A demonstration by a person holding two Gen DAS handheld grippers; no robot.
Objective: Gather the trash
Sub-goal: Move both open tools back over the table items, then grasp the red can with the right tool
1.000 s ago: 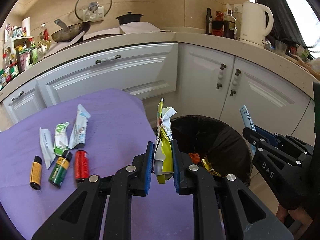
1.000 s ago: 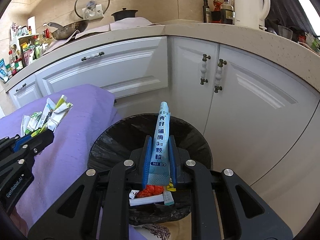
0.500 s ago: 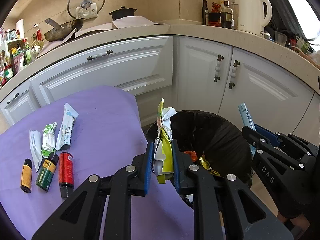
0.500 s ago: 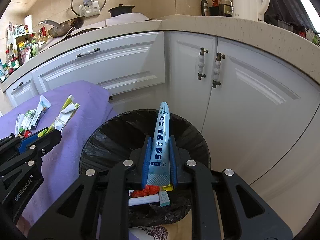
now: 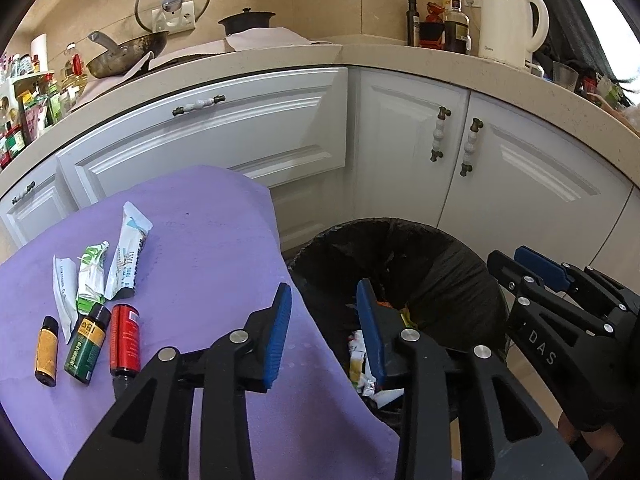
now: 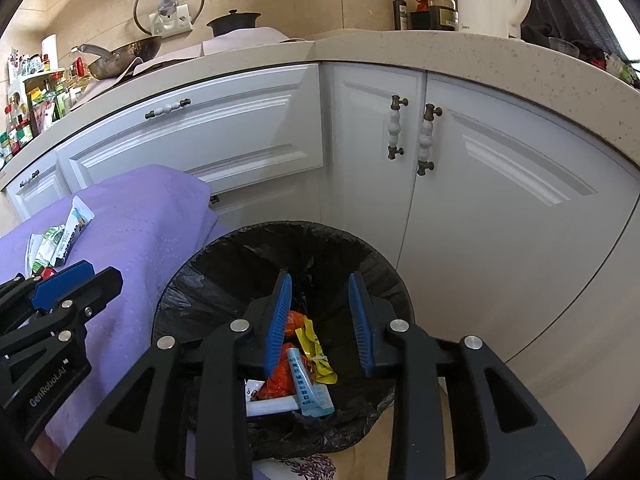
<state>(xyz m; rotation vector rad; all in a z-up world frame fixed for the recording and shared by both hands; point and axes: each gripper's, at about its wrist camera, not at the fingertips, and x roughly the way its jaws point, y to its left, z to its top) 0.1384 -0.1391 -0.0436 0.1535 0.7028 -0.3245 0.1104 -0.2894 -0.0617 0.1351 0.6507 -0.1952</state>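
Both grippers hang with jaws apart and empty above the black-lined bin [image 6: 224, 256], the right gripper [image 6: 320, 316] over the blue sachet [image 6: 306, 380] lying inside, the left gripper [image 5: 324, 332] near the rim; three wrappers [image 5: 100, 272] lie on the purple cloth [image 5: 208, 240] to the left, apparently next for collection.

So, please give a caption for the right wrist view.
Open right tongs above the black-lined bin, blue sachet and yellow wrapper lying inside.

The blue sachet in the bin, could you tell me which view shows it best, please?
The right wrist view: the blue sachet lies in plain sight in the bin. The left wrist view shows other trash there, not the sachet.
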